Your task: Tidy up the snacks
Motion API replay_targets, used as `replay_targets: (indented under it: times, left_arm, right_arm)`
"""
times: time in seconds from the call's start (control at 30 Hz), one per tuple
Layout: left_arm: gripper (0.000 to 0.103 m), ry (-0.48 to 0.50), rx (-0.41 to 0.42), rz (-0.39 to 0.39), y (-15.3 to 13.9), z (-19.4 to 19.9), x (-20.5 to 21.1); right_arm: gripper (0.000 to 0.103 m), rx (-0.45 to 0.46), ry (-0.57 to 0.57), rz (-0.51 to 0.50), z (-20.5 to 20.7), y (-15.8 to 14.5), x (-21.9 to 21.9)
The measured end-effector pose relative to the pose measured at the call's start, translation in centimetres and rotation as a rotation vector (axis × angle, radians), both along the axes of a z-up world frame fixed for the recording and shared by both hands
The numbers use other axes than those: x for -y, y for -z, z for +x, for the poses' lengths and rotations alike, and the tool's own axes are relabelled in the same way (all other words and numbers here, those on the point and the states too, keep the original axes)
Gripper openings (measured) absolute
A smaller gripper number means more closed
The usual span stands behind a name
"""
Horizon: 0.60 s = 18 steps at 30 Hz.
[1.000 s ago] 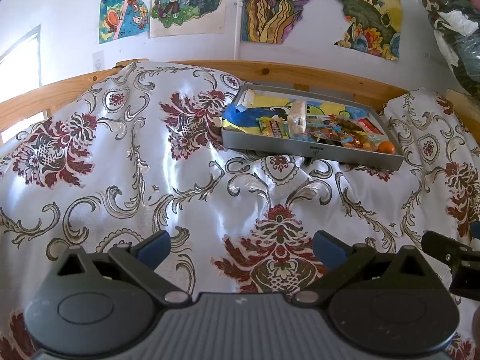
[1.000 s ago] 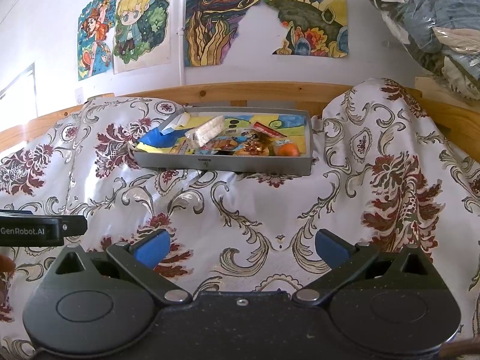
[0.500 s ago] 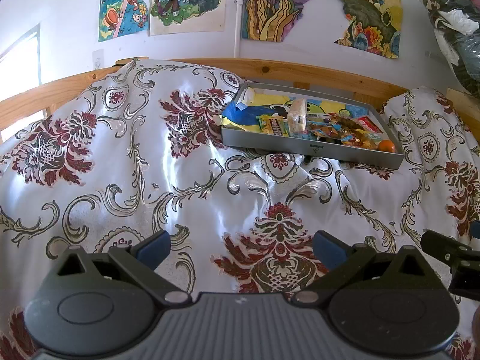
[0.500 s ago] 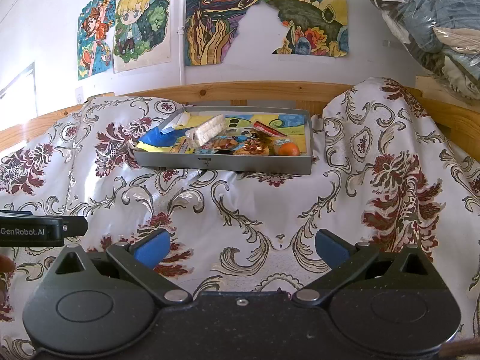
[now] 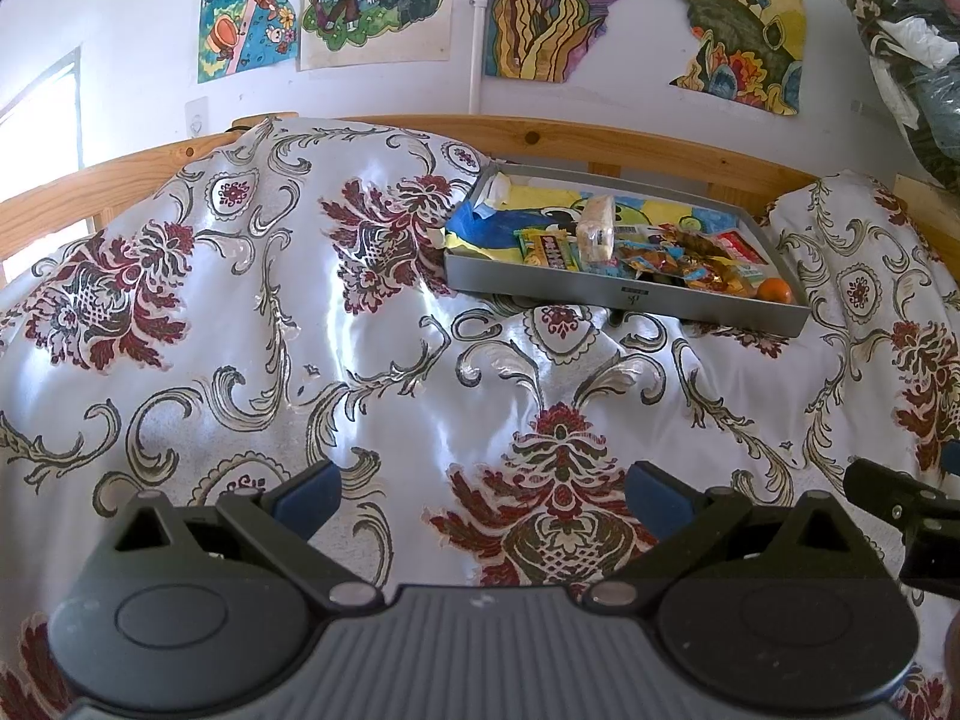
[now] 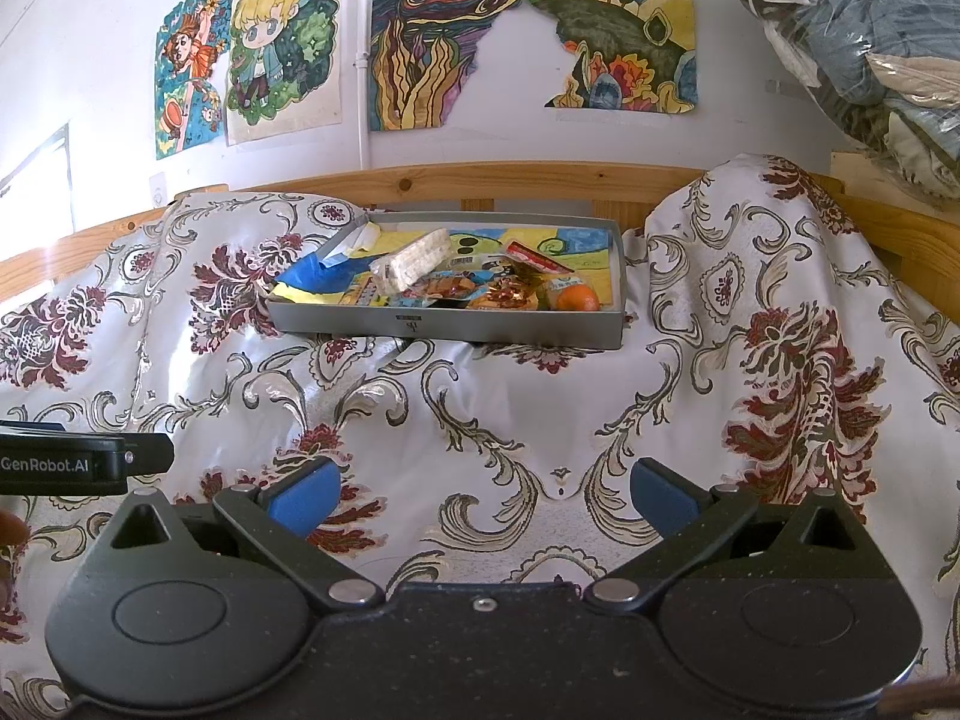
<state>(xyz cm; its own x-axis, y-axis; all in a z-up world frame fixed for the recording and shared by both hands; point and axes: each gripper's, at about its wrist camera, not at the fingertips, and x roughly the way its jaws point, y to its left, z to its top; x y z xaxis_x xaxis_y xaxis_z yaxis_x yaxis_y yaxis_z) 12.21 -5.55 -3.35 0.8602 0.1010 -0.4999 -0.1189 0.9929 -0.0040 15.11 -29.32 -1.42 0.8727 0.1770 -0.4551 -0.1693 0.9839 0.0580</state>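
Left wrist view had the left gripper hanging empty with jaws wide apart over the floral bedspread, same for the right gripper, while the snacks sat piled in a gray tray well ahead by the wooden headboard.

Left gripper & right gripper held level, side by side, jaws spread wide, nothing gripped.
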Motion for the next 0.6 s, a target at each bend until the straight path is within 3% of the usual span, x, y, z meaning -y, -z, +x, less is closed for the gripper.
replay_targets:
  times: [0.6]
  left_arm:
    - [0.103, -0.026, -0.057, 0.025, 0.12, 0.27, -0.07]
  right_arm:
    - [0.102, -0.003, -0.003, -0.003, 0.05, 0.10, 0.02]
